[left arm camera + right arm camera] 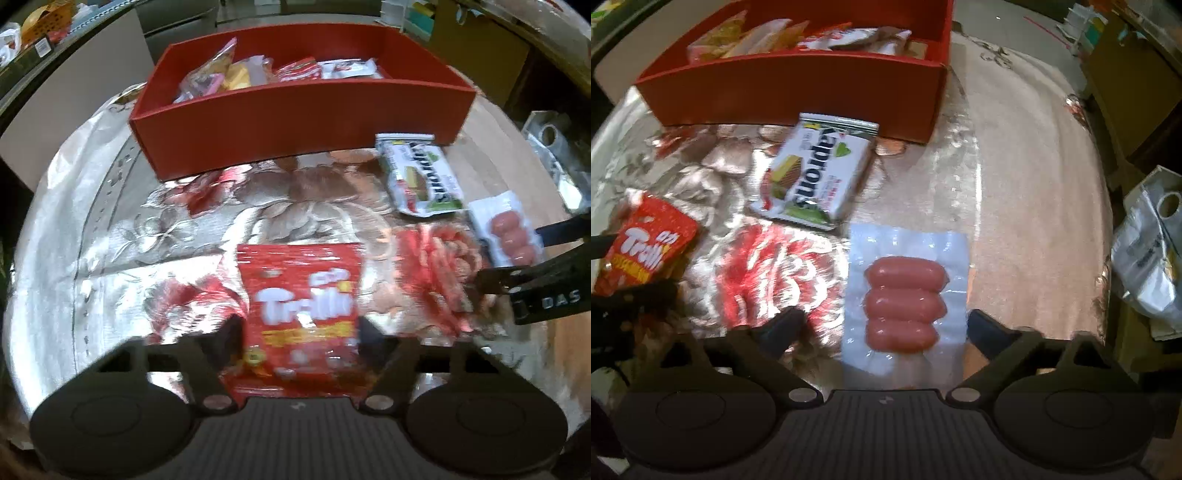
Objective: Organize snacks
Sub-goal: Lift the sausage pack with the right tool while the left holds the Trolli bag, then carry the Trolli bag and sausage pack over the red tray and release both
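1. Left gripper (298, 330): the red Trolli bag (301, 314) lies between the two fingers, lower half of the bag inside the gap, upper half reaching past the tips toward the red box (295, 122). Both finger pads sit right at the bag's side edges and appear to press on it; the picture is blurred, so the contact reads as likely rather than sharp. Gap is medium, set to the bag's width.
2. Right gripper (882, 325): fingers stand wide apart. The clear sausage pack (905, 295), three pink sausages stacked side by side, lies flat on the tablecloth (1015, 184) between the fingers. The left fingertip (786, 325) is clearly off the pack's edge; the right one is just beside the plastic edge. No pinch visible.
3. White wafer pack (816, 173) lies flat on the cloth, beyond the sausage pack and to its left, just in front of the box's near wall, outside both grippers.
4. Red box stands at the far side of the table; several snack packets already lie inside it.
5. From the right wrist view, the Trolli bag appears at the far left edge with a dark gripper part beside it.
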Demonstrator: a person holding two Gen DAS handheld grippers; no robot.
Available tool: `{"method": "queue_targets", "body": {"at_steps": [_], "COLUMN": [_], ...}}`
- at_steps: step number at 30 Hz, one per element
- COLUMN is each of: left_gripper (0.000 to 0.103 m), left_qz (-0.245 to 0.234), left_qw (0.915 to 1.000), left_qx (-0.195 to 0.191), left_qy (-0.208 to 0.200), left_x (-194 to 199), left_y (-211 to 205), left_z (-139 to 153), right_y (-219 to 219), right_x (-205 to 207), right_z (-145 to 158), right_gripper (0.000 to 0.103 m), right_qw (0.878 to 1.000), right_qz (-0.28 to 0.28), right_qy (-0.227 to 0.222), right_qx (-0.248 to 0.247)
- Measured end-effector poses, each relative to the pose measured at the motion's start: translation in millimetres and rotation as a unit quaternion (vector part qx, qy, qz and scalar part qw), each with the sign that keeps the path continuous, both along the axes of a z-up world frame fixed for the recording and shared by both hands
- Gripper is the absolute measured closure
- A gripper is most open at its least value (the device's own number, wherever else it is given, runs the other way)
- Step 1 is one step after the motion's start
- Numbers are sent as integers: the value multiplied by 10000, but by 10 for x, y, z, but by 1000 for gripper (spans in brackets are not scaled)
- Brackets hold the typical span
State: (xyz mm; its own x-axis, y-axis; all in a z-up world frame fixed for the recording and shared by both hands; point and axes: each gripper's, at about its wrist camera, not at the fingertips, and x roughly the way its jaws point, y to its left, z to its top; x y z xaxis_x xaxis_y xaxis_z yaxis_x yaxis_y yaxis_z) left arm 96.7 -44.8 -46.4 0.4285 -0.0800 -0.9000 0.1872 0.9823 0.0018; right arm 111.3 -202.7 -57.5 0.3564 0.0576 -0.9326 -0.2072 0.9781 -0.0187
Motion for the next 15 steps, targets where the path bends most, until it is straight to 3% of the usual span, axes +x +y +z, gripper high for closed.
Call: {"method": "queue_targets", "body": {"at_steps": [1, 2, 5, 7, 12, 15], "left_gripper": [54, 54, 55, 56, 56, 56], "left_qz": [21, 25, 121, 206, 467, 547], "left_qw": [10000, 10000, 9999, 9996, 9971, 9962], "left_qx": [-43, -66, -11, -177, -531, -555], "left_qy": [49, 69, 32, -47, -277, -387], "left_x": [5, 9, 10, 16, 57, 94], "left_y": [-5, -9, -8, 44, 183, 207], "left_z": [13, 18, 45, 112, 324, 383], "right_y": [-5, -14, -34, -40, -104, -90], "right_x": [-56, -89, -132, -166, -178, -178], "right_z": [42, 65, 122, 156, 398, 522], "right_gripper": [26, 29, 30, 30, 30, 29], "right_qw": [10000, 9999, 9999, 9998, 9980, 9963], "right_qz": [43, 58, 67, 99, -21, -37], "right_qy": [-48, -92, -60, -94, -453, -648], "right_qx": [32, 38, 127, 173, 442, 567]}}
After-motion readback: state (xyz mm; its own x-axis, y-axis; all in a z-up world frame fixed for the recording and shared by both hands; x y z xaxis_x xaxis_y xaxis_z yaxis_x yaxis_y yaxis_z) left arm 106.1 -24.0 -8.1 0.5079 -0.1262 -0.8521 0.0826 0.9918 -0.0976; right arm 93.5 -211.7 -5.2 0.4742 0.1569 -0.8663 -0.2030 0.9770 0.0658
